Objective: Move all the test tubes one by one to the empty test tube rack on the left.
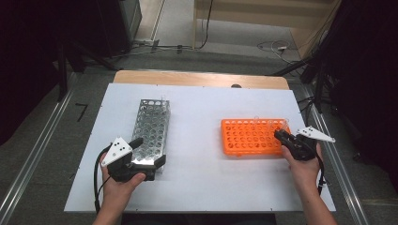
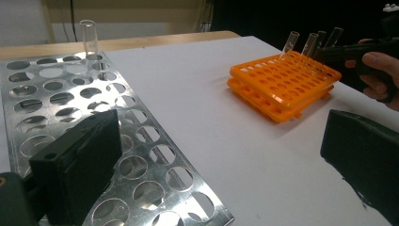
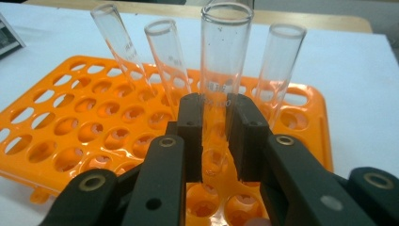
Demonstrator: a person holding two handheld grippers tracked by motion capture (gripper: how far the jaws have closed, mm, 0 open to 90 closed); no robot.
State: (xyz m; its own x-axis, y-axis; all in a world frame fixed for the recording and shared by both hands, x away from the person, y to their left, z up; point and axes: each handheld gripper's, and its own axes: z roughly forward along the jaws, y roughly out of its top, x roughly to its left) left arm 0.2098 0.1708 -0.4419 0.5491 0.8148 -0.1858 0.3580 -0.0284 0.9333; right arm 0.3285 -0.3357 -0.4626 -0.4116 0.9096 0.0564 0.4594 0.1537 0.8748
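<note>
In the right gripper view, the right gripper (image 3: 215,136) has its jaws clamped on a clear glass test tube (image 3: 225,61) standing at twelve o'clock in the orange plastic rack (image 3: 70,136); three more tubes stand behind. The left gripper (image 1: 141,152) is spread wide over the perforated metal rack (image 1: 152,124) on the white counter (image 1: 197,178).

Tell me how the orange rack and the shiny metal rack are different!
The orange rack is bright plastic and lies wide across the table; the metal rack is silvery and runs lengthwise, away from the person. The orange rack holds four clear tubes near its right end, one clamped by the right gripper; the metal rack holds one tube at a far corner. The left gripper has open fingers at the metal rack's near end. Both racks have rows of round holes.
</note>
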